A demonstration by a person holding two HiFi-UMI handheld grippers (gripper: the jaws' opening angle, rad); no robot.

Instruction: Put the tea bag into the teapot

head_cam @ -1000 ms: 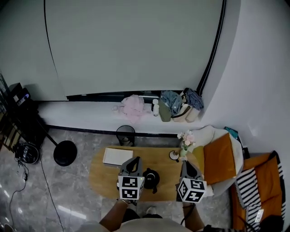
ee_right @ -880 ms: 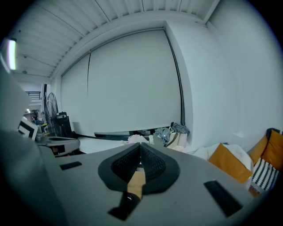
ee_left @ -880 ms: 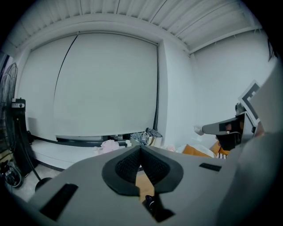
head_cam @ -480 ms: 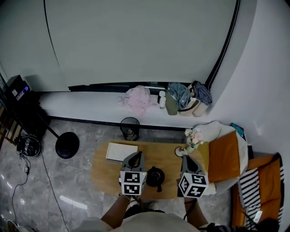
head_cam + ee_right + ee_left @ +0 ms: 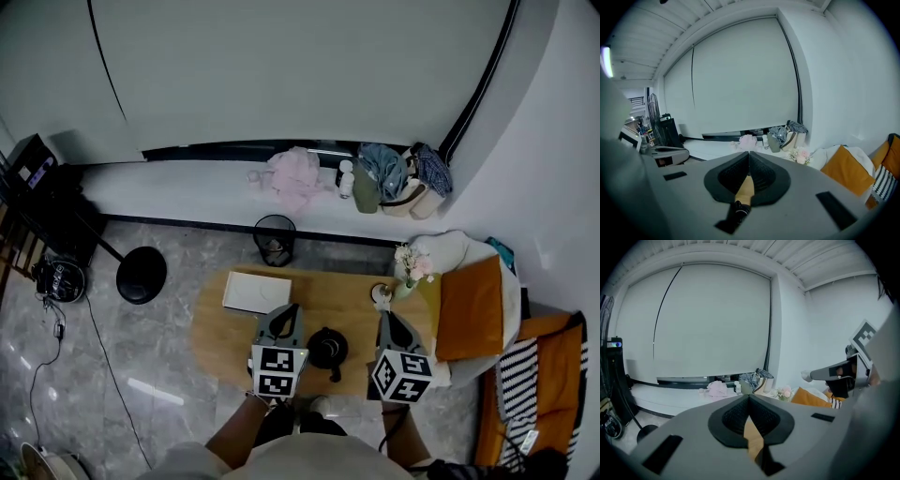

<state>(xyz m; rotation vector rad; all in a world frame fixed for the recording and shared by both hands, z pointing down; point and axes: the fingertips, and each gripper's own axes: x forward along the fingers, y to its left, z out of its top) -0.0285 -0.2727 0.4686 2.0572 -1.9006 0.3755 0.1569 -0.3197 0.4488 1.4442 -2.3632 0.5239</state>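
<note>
The round black teapot (image 5: 328,348) stands on the oval wooden worktop (image 5: 216,328) between the two tools, just beside the left hand-held gripper (image 5: 291,314) and further from the right hand-held gripper (image 5: 384,321). Both pairs of jaws are clenched tip to tip, and nothing is held between them. No tea bag can be made out in any view, so its bearing from either gripper cannot be told.

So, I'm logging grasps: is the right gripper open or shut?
Shut. In its own view the right gripper has its tips together with nothing between them; only the wooden table shows below.
</note>
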